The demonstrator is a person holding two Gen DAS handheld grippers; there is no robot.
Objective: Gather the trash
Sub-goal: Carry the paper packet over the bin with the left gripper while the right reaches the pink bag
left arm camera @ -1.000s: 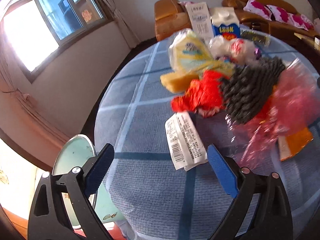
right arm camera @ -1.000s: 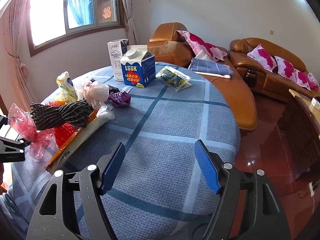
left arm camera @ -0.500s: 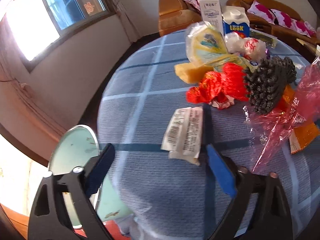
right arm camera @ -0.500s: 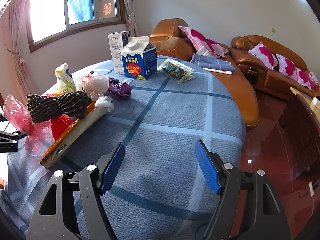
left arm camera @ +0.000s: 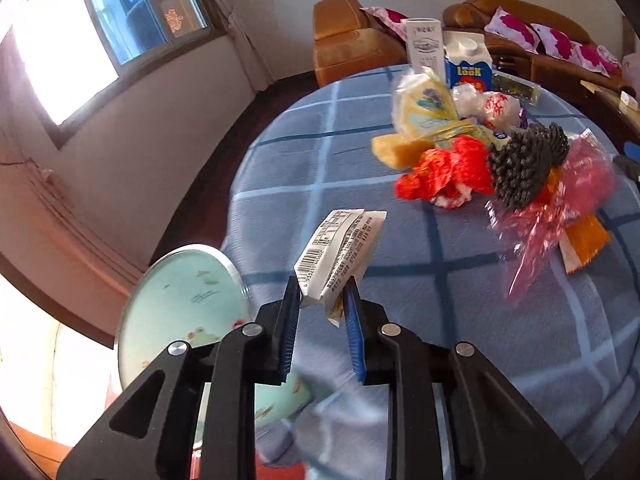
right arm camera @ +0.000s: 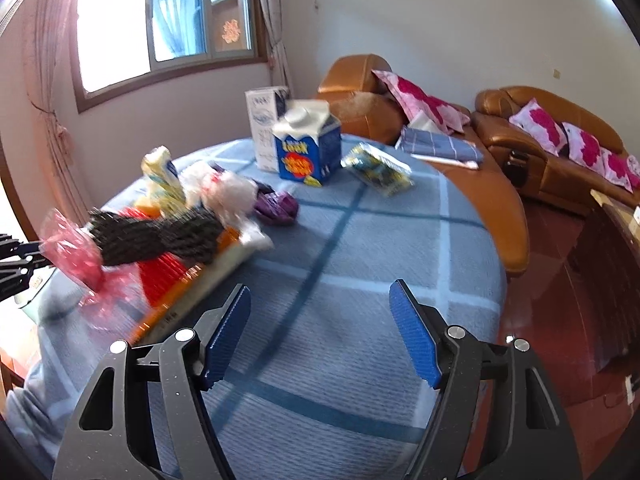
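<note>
My left gripper holds a white wrapper with a barcode. Its jaws are closing, the blue pads pinch the wrapper's lower end, and the wrapper stands up off the blue checked tablecloth. Behind it lies a heap of trash: a red wrapper, a dark grey mesh bundle, a pink plastic bag and a yellow bag. My right gripper hangs open over bare cloth with nothing between its fingers. The heap lies to its left.
A blue milk carton, a white carton, a purple wrapper and a snack packet stand at the table's far side. A round pale-green lid sits below the table's near-left edge. Brown sofas line the right.
The left jaws have closed from wide apart onto the white barcode wrapper and lifted it off the cloth. The left view has pulled back. The right gripper has shifted slightly and stays open.
</note>
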